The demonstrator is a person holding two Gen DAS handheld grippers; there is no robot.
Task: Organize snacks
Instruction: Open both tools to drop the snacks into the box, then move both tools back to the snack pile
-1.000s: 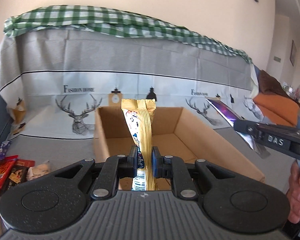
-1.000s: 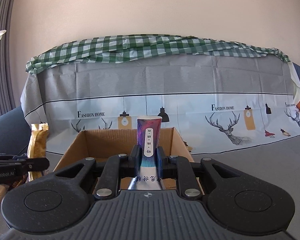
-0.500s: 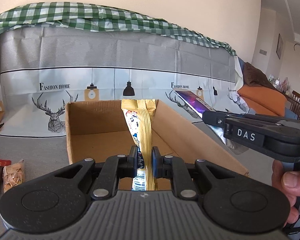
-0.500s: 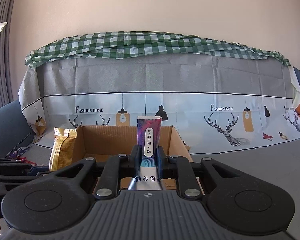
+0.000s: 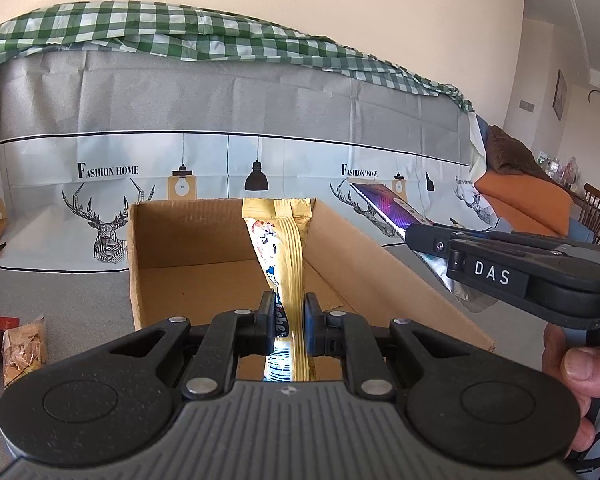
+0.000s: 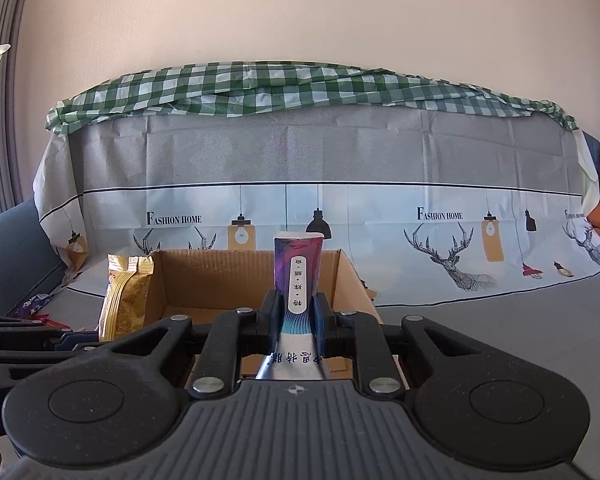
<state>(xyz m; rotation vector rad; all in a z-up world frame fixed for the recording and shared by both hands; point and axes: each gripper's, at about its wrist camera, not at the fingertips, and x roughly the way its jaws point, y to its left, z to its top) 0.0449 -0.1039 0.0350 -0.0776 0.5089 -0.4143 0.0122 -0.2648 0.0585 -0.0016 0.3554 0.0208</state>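
- Low in the centre of the left wrist view, the left gripper point(image 5: 287, 316) is clamped on a gold snack packet point(image 5: 286, 248), which stands upright between the pads with its crimped top near mid-frame.
- Behind that packet sits an open cardboard box point(image 5: 188, 236), its far wall at mid-frame and its right wall running down toward the lower right.
- At the right edge of the same view, the right gripper point(image 5: 410, 236) reaches in from the side, a hand point(image 5: 580, 376) on its handle, holding a purple snack packet point(image 5: 384, 206) that tilts up toward the left, beside the box's right wall.
- Low in the centre of the right wrist view, that right gripper's pads are pressed against the purple packet, upright in front of the box's opening.
- Left of centre in that view, the gold packet appears in front of the box's left wall.
- At the lower left of the left wrist view, loose snack packs point(image 5: 22, 340) lie on the grey cover point(image 5: 68, 296).
- Across the upper half of both views, a deer-print cloth point(image 5: 220, 160) hangs below a green checked cloth point(image 5: 180, 36).
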